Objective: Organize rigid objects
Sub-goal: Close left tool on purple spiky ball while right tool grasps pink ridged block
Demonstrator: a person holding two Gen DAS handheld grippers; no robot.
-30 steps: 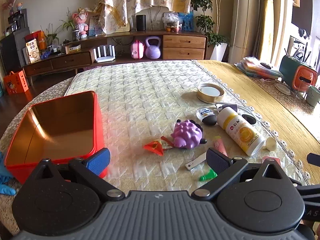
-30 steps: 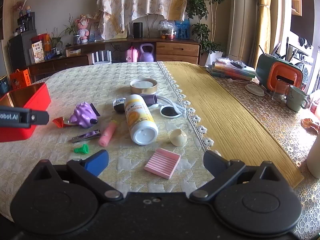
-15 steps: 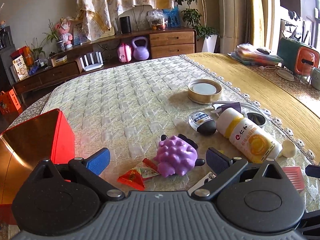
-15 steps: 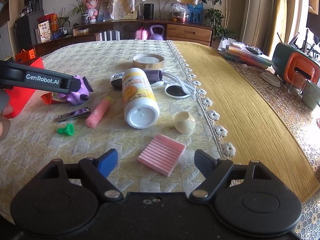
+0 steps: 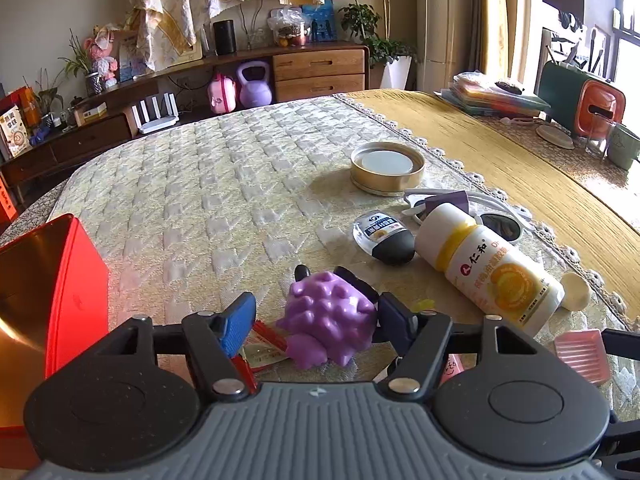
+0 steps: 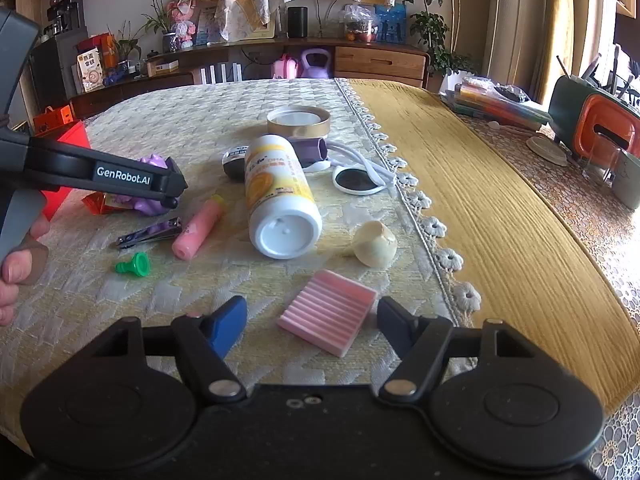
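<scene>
A: We log the left claw (image 5: 314, 320) down at the purple toy (image 5: 330, 318), one finger on either side. Right finger looks to touch the toy; a gap shows at the blue left pad (image 5: 238, 326). So we note it as spread, not yet clamped.

B: Agreed. Against the frame a second back, we had the toy well ahead of the fingers; now it sits between them. The red box (image 5: 76, 300) has slid to the left edge of the left view, only its near corner showing.

A: The toy rests on the desk (image 5: 224, 200), on top of a red wrapper (image 5: 262, 346). The yellow-labelled bottle (image 5: 492, 272) lies on its side to the right.

B: Right claw (image 6: 312, 322): we see it spread wide, holding nothing, around the pink ribbed block (image 6: 328, 312). Right finger is just beside the block's corner; we cannot tell whether they touch. Earlier the block lay ahead of the fingers, so the claw has closed in on it.

A: From the right view the left claw (image 6: 172, 188) hides part of the purple toy (image 6: 154, 162). The nail clipper (image 6: 148, 233), pink tube (image 6: 199, 227) and green cap (image 6: 134, 265) lie where they lay before.
</scene>
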